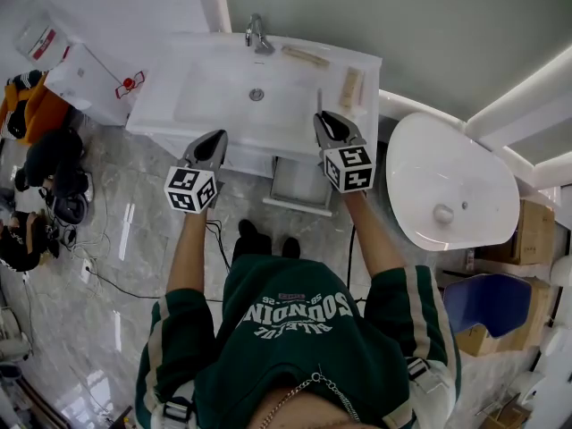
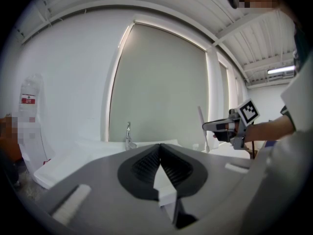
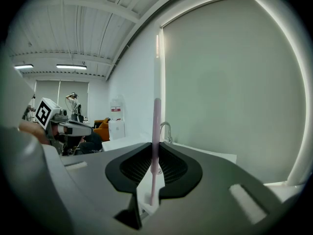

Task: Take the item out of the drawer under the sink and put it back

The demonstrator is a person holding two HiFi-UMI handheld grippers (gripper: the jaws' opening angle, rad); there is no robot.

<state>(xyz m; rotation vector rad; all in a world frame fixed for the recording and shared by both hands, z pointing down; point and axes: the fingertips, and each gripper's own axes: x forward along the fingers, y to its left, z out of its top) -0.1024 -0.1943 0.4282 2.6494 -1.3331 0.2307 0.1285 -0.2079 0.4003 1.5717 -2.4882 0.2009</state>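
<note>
White box (image 1: 94,83) left of the sink (image 1: 214,92): red label, too small to read. Left gripper (image 1: 213,138) over the sink's front edge, forearm straight out, jaws closed on nothing. Sweatshirt (image 1: 295,329) print upside down, not cleanly readable. Drawer (image 1: 299,186) under the sink stands open. Right gripper (image 1: 327,119) at the sink's right front, clamped on a thin pink stick (image 3: 156,121), long axis upright.

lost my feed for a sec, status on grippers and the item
Left gripper shut, empty. Right gripper shut on thin pink stick, upright by the sink counter. Drawer below looks open, nothing seen blocking it.
</note>
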